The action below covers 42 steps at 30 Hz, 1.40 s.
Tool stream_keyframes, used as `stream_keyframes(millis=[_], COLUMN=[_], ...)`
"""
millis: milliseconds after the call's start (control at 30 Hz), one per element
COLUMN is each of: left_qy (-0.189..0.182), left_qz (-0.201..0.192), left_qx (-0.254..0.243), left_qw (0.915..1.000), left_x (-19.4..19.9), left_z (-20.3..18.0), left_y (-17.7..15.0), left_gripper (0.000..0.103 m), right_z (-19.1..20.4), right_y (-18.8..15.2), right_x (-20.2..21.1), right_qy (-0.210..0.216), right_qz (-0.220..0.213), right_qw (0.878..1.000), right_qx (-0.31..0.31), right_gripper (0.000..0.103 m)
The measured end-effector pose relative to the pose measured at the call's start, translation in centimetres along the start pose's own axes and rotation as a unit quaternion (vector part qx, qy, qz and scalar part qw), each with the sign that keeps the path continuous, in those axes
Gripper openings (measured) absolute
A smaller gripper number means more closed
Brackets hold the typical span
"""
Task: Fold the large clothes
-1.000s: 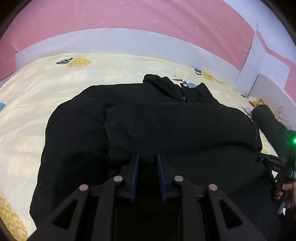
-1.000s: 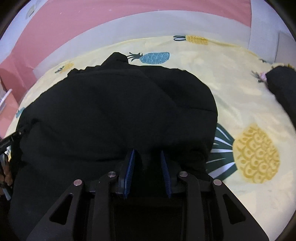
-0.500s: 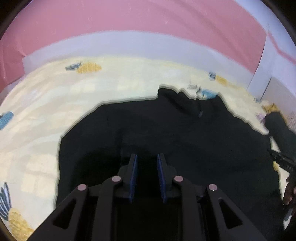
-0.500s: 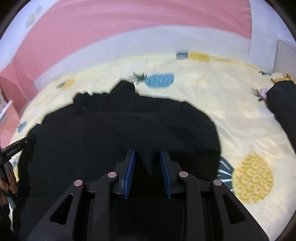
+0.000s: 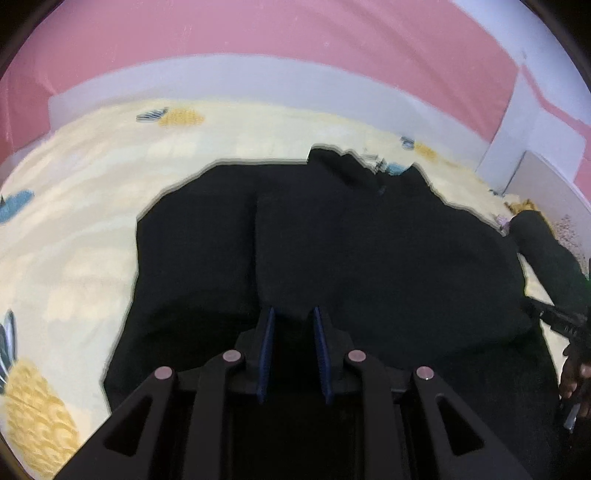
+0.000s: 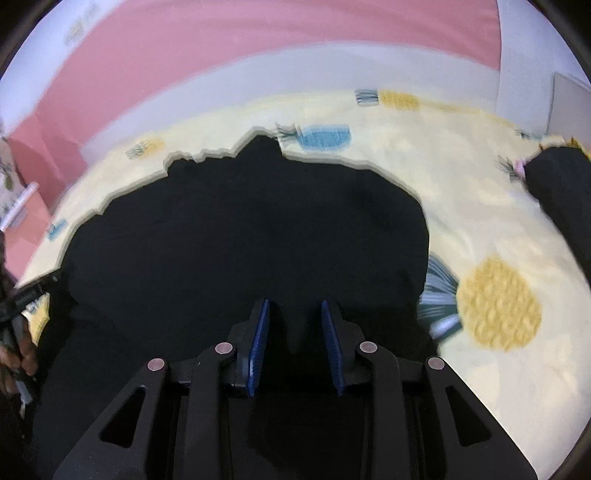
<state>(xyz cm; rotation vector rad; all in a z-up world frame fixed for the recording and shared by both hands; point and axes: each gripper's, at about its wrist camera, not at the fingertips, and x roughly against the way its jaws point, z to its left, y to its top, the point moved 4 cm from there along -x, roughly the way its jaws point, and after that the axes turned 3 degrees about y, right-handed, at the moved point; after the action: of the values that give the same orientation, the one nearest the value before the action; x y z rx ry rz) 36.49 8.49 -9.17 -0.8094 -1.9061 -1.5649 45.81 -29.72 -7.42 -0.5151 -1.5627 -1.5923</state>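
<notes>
A large black garment (image 5: 332,240) lies partly folded on a yellow pineapple-print bedsheet (image 5: 74,221). It also shows in the right wrist view (image 6: 240,240). My left gripper (image 5: 293,317) is shut on the black garment's near edge, with cloth bunched between its blue pads. My right gripper (image 6: 294,314) is shut on the same near edge further right, cloth between its pads. The other gripper and the hand holding it show at the edge of each view (image 5: 561,321) (image 6: 26,295).
A second black cloth piece (image 6: 561,199) lies on the sheet at the right; it also shows in the left wrist view (image 5: 546,251). A white bed frame (image 5: 221,77) and pink wall (image 5: 258,29) lie beyond. The sheet (image 6: 480,221) extends on both sides of the garment.
Both grippers have drawn back and lifted with the garment's near edge held. The garment sits lower in both views and the views are blurred by motion.
</notes>
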Motion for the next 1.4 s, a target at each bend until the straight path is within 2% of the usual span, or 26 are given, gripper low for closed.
stream_keyframes(millis=[67,167,300,433,500,633,700,833,1067,1167,1400], left_qy=[0.008,0.013,0.019,0.01,-0.005,-0.021,-0.02,-0.015,0.001,0.002,0.01], left_qz=[0.003,0.008,0.0,-0.011,-0.018,-0.035,-0.046,-0.061,-0.06,-0.054,-0.039], left_qx=[0.006,0.013,0.005,0.006,0.004,-0.001,-0.003,-0.005,-0.008,-0.006,0.003], left_qw=[1.0,0.9998,0.9998,0.9999,0.9998,0.9992,0.9987,0.998,0.9982,0.9985,0.9992], left_x=[-0.4,0.7,3.5,7.1,9.3,13.7,15.7,19.2,22.5,23.4,24.8], left_z=[0.2,0.2,-0.3,-1.1,-1.8,-2.7,-3.0,-3.4,-3.6,-3.6,-3.3], left_y=[-0.1,0.1,-0.4,-1.8,-2.9,-5.3,-6.5,-8.8,-12.6,-14.5,-18.1], left_gripper=[0.03,0.03,0.029,0.03,0.03,0.033,0.038,0.038,0.038,0.038,0.039], right_z=[-0.3,-0.5,0.2,0.8,1.2,2.0,2.3,3.1,3.8,4.0,5.1], right_y=[-0.8,-0.4,-0.6,-2.2,-3.3,-5.7,-6.6,-9.0,-13.9,-16.0,-19.9], right_x=[-1.5,-1.1,1.8,5.9,8.0,12.1,13.4,16.5,19.3,20.1,21.7], right_qy=[0.006,0.007,-0.003,0.008,0.02,0.028,0.028,0.024,0.014,0.016,0.023], right_qz=[0.012,0.013,0.0,-0.023,-0.036,-0.06,-0.068,-0.086,-0.089,-0.086,-0.08], right_qw=[1.0,1.0,1.0,0.999,0.999,0.997,0.997,0.996,0.995,0.996,0.996], right_qx=[0.0,-0.019,-0.013,-0.023,-0.03,-0.033,-0.032,-0.026,-0.03,-0.035,-0.032], right_gripper=[0.03,0.03,0.03,0.033,0.039,0.039,0.04,0.04,0.041,0.051,0.051])
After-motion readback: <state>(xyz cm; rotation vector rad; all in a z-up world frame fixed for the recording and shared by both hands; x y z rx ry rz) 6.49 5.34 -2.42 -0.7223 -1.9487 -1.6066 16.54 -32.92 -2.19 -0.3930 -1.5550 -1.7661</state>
